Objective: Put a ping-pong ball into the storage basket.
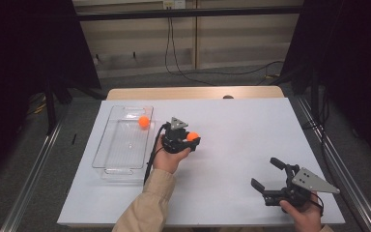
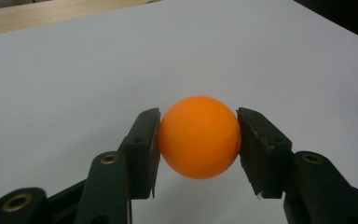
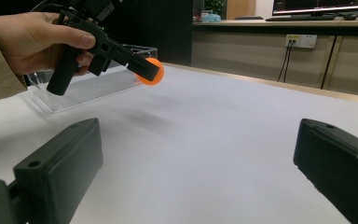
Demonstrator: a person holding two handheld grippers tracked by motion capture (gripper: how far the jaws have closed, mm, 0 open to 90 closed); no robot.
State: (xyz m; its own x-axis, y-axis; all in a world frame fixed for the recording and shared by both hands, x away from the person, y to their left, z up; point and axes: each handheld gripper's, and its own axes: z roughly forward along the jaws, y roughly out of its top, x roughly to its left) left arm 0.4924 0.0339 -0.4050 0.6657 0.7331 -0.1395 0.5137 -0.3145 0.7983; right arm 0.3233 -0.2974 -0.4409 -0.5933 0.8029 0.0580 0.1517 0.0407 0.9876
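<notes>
My left gripper (image 1: 193, 137) is shut on an orange ball (image 1: 192, 137), held above the white table sheet just right of the clear tray. In the left gripper view both pads press the orange ball (image 2: 198, 136) from either side. From the right gripper view, the left gripper (image 3: 151, 71) and its orange ball (image 3: 154, 73) hang clear of the table, casting a shadow below. A second orange ball (image 1: 144, 122) lies inside the clear plastic tray (image 1: 107, 164) near its far end. My right gripper (image 1: 265, 174) rests near the front right of the sheet, jaws wide apart with nothing between them.
The white sheet (image 1: 241, 125) covers most of the wooden table (image 1: 193, 93). Cables trail across the floor behind the table. Metal rails run along both sides. In the right gripper view a bench with a monitor stands in the background.
</notes>
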